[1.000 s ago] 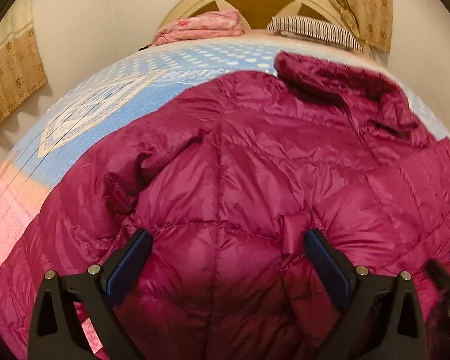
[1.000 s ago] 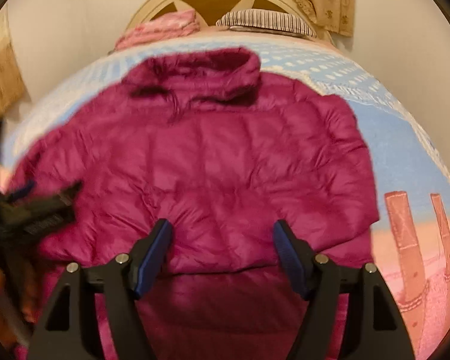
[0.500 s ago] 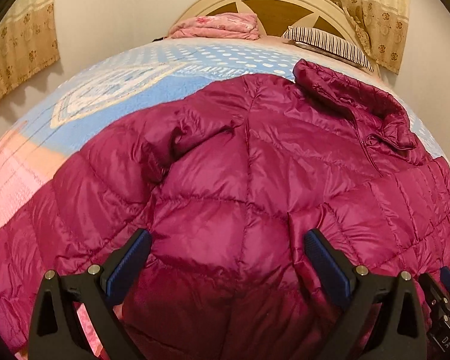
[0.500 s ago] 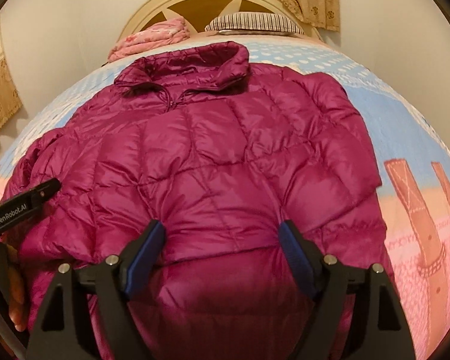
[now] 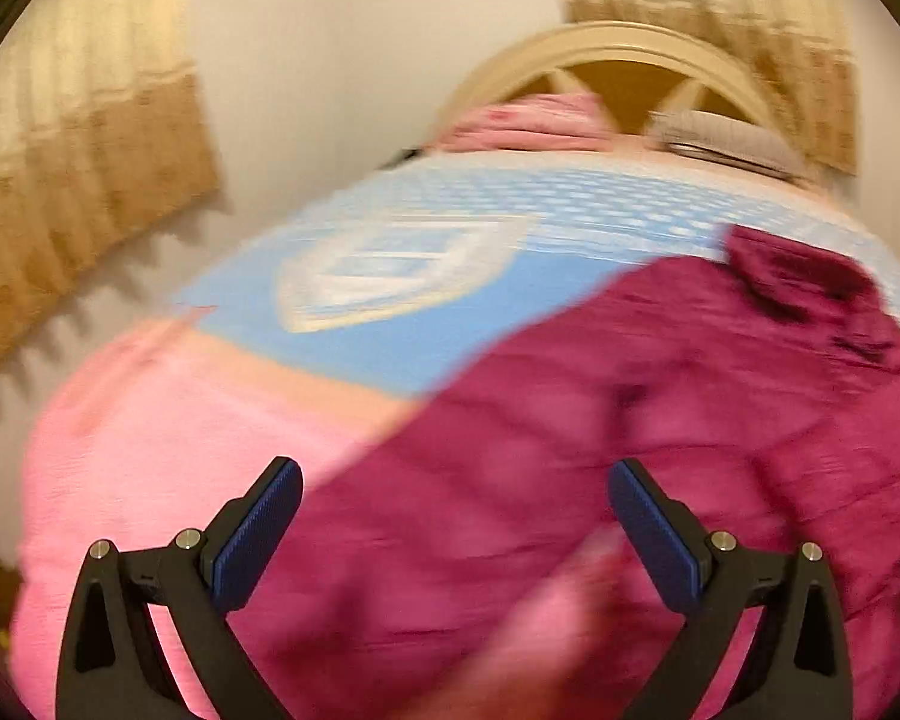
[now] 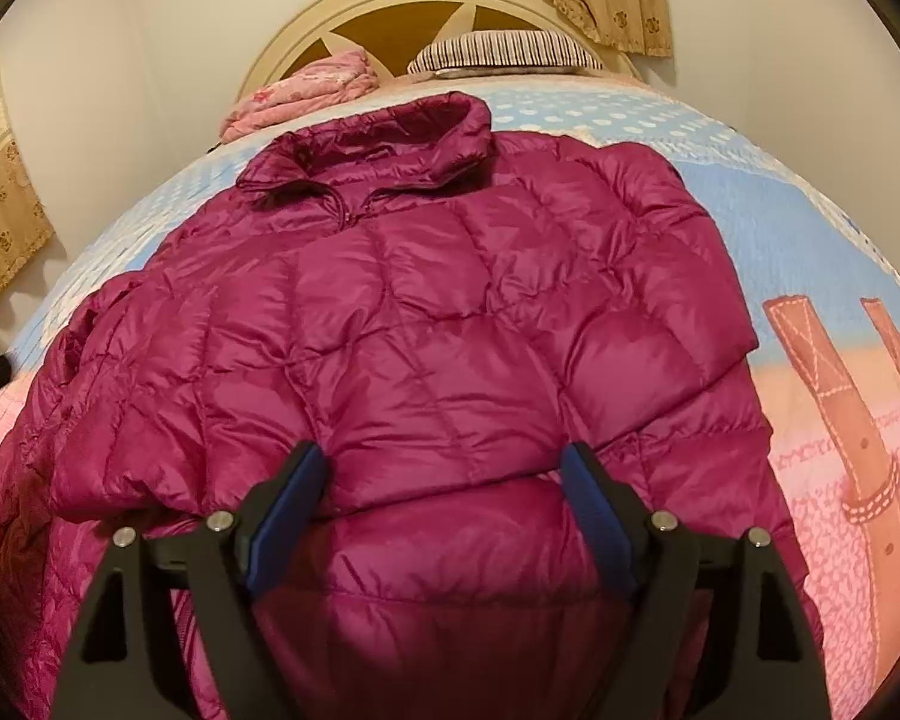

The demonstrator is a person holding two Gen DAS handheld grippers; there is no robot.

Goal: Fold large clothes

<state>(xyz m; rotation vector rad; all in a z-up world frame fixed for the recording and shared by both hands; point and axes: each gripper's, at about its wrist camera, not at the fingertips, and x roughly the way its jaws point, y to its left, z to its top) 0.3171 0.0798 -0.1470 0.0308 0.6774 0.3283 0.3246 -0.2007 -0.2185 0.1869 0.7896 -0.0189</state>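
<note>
Warm, dim indoor light; left wrist view smeared by motion blur, right sharp, both edges fisheye-bent.

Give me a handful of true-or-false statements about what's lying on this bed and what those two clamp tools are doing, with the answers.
1. The puffy jacket is magenta. True.
2. The jacket hangs from the headboard. False: it lies spread on the bedspread, collar toward the headboard.
3. A striped pillow sits at the head of the bed. True.
4. The right gripper is clamped tight on the collar. False: it is over the jacket's lower part, jaws opening, pads not pressing the fabric.
5. The left gripper is open and holds nothing. True.
6. The folded bedding beside the pillow is green. False: it is pink.
</note>
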